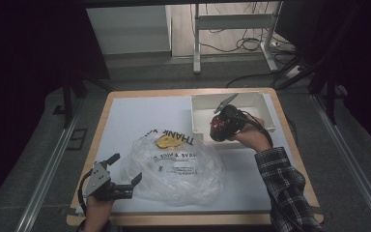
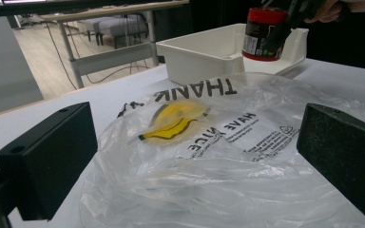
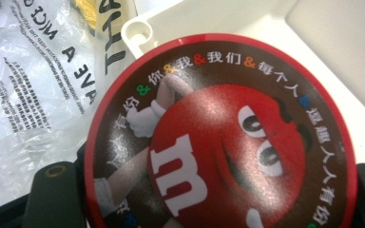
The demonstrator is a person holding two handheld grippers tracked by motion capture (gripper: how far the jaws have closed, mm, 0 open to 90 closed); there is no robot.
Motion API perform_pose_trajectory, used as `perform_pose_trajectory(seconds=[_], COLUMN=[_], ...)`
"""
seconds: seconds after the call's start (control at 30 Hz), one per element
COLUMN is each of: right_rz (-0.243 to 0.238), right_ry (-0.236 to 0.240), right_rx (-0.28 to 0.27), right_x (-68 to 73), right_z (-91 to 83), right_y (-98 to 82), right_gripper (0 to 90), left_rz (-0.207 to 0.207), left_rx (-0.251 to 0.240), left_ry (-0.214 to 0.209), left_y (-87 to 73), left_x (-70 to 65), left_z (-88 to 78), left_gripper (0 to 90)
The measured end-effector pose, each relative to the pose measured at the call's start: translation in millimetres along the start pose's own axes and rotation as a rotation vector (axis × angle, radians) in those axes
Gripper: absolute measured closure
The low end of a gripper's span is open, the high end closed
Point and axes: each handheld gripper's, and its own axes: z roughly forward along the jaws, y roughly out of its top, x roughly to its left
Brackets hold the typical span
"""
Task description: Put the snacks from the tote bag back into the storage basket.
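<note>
Worktop [image 1: 125, 116]: bare white surface left of the bin and behind the bag; wooden edge all round.
Plastic bag [image 1: 174, 166]: crumpled, near the bin's front-left corner; contents hard to make out.
Bin [image 1: 251, 99]: white, open-topped, at the far right corner.
Candy tub [image 1: 219, 126]: red-lidded, over the bin's front-left wall.
Right tool [image 1: 221, 124]: closed on the candy tub.
Left tool [image 1: 124, 168]: jaws wide apart, nothing held, beside the bag, well apart from the bin.
</note>
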Motion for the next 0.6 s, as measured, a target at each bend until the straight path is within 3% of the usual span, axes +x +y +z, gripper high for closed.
perform_pose_trajectory(seconds=[0.6], right_rz=[-0.043], right_ry=[0.004], right_rx=[-0.013], right_x=[-12.1], right_z=[16.0], right_y=[12.1], right_gripper=[25.7], left_rz=[0.007], left_rx=[-0.002], left_ry=[0.003], left_y=[0.2], left_x=[-0.3], left_z=[-0.4], left_gripper=[0.0])
